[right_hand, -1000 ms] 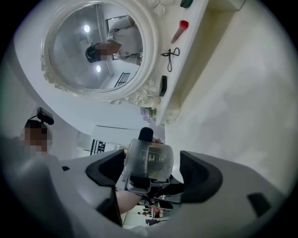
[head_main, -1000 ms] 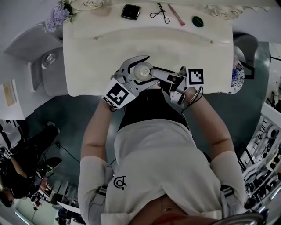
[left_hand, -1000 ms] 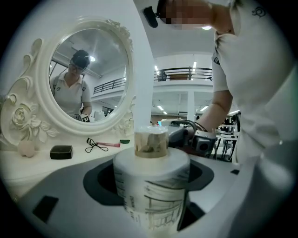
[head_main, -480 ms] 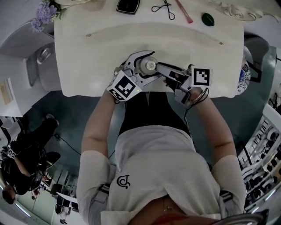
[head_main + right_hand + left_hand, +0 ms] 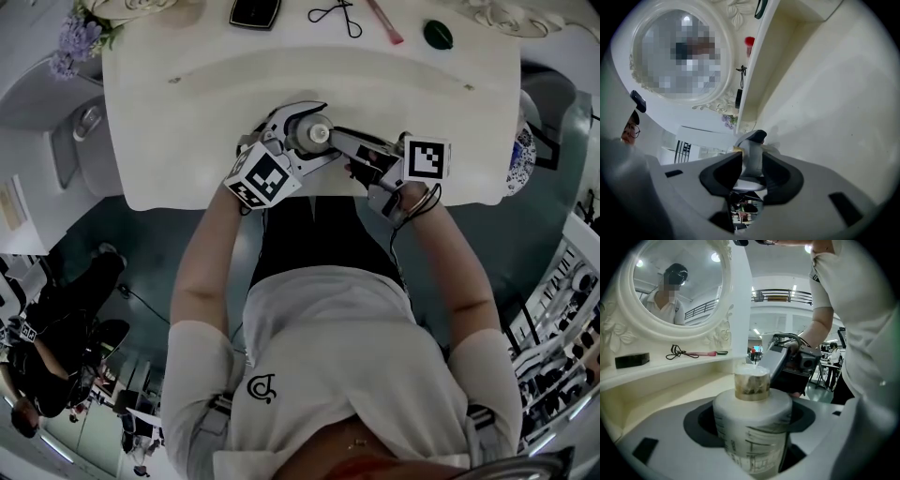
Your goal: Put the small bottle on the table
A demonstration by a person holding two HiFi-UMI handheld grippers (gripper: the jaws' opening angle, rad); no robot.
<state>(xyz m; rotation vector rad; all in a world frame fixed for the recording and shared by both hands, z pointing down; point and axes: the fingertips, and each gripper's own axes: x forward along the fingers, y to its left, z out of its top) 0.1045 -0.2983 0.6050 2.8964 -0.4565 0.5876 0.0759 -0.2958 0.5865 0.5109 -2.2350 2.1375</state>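
The small white bottle (image 5: 307,134) with a printed label and a golden cap (image 5: 752,384) stands upright between my left gripper's jaws. My left gripper (image 5: 296,141) is shut on its body (image 5: 752,427), just above the near edge of the white dressing table (image 5: 187,122). From the right, my right gripper (image 5: 330,139) reaches the bottle's top. Its jaws are closing, and the dark pads (image 5: 725,174) sit against both sides of the cap (image 5: 751,157). One grey finger (image 5: 774,363) of it shows behind the cap in the left gripper view.
On the table's back shelf lie a black compact (image 5: 255,11), an eyelash curler (image 5: 333,14), a pink stick (image 5: 382,23) and a green round thing (image 5: 437,35). An oval mirror (image 5: 675,287) rises behind. Purple flowers (image 5: 73,37) stand at the far left corner.
The right gripper's jaws have narrowed onto the bottle's cap. Both grippers and the bottle have shifted slightly farther over the table.
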